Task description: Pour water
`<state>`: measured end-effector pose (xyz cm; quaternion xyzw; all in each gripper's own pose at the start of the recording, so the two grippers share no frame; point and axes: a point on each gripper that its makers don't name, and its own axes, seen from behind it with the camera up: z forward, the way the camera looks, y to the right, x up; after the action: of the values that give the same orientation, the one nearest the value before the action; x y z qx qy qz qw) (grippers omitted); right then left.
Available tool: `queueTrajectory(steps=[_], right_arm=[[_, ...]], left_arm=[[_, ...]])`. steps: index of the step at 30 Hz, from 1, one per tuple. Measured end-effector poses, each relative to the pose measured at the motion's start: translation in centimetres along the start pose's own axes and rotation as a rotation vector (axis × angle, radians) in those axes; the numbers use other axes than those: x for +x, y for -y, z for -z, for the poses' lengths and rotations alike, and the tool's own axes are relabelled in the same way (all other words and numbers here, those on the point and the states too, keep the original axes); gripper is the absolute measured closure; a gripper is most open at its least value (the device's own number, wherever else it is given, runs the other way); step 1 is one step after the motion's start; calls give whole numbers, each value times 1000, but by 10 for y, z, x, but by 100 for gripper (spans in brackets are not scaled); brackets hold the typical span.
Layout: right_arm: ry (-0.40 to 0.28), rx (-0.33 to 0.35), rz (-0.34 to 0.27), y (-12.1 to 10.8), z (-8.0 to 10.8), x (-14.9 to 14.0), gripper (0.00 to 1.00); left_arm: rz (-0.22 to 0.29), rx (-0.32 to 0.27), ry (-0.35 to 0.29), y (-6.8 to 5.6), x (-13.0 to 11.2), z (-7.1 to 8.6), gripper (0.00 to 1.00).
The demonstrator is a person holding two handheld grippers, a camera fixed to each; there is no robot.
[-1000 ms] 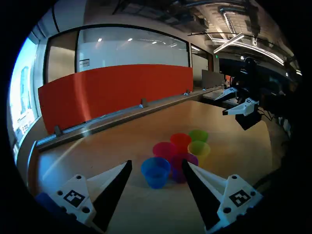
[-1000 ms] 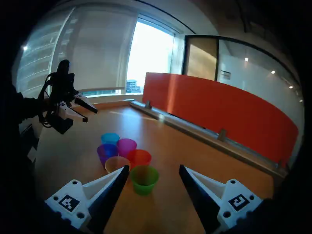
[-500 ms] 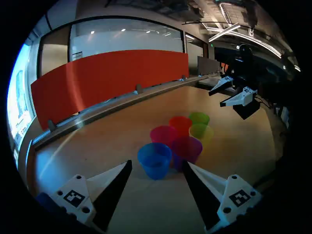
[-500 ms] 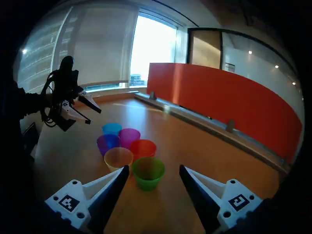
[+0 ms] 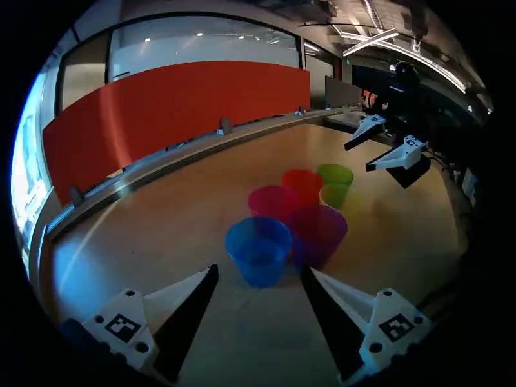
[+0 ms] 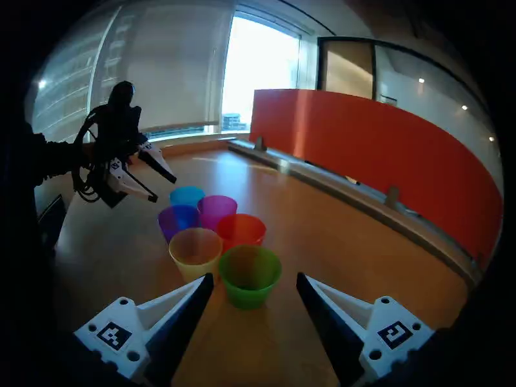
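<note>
Several coloured plastic cups stand close together on the wooden table. In the left gripper view the blue cup (image 5: 259, 250) is nearest, just ahead of my open left gripper (image 5: 258, 290), with the purple cup (image 5: 317, 235), pink cup (image 5: 273, 203), red cup (image 5: 302, 186), green cup (image 5: 335, 176) and yellow cup (image 5: 337, 196) behind. The right gripper (image 5: 385, 147) hangs open beyond them. In the right gripper view the green cup (image 6: 249, 275) sits just ahead of my open right gripper (image 6: 254, 291), beside the yellow cup (image 6: 195, 253). The left gripper (image 6: 149, 174) hovers open over the blue cup (image 6: 187, 196).
An orange partition (image 5: 174, 109) with a metal rail (image 5: 161, 169) runs along the table's far side. Bright windows (image 6: 258, 71) stand behind. A dark sleeve (image 6: 51, 161) holds the left gripper. Bare tabletop (image 6: 361, 238) stretches right of the cups.
Both grippers have moved closer to the cup cluster and lower; the blue cup and the green cup each loom larger between their fingers. The cups have not moved.
</note>
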<state>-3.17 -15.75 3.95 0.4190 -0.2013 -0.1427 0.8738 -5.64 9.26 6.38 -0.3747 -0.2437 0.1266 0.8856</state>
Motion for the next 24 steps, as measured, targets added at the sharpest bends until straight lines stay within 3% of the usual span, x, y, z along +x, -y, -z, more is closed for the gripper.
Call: queueTrajectory(steps=[14,24], right_arm=[[55,31,30,5,-21,-23,0],[88,46,44,4,-33,-34,0]], left_arm=[[-2,-21,46,8,-10,-18,6],[-41,-37,69,8,-14,-30,6]])
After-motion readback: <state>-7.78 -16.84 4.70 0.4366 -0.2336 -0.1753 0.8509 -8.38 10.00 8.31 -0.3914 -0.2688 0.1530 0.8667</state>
